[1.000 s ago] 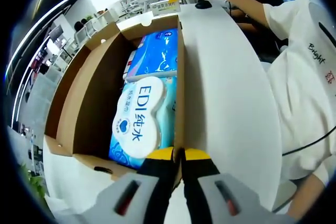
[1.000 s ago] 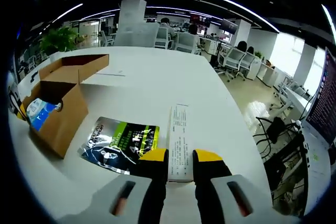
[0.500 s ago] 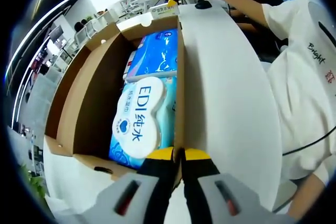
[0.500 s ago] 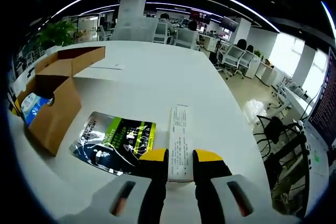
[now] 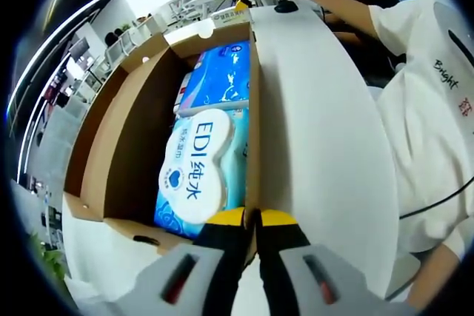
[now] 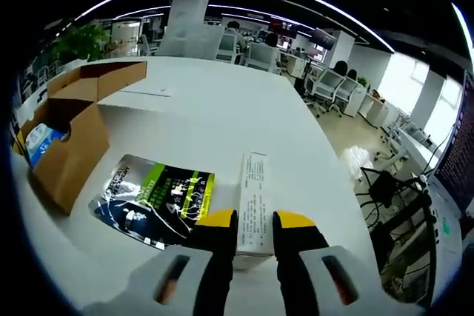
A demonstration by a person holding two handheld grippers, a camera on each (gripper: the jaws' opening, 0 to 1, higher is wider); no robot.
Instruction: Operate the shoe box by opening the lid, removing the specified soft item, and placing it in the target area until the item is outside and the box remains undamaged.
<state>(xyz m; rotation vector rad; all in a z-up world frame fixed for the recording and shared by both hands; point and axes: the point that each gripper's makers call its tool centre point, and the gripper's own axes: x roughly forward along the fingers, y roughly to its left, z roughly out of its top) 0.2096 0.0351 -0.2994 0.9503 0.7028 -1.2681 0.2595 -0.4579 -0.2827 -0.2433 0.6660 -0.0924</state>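
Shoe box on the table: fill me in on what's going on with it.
The cardboard shoe box stands open with blue wet-wipe packs still inside. The left gripper is shut on the box's side wall. The right gripper hovers with fingers slightly apart over a white printed slip, beside a green-and-black foil pouch.

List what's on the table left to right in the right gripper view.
Open cardboard box with a blue pack inside → glossy dark-and-green pouch lying flat → narrow white printed box, its near end between the right gripper jaws.
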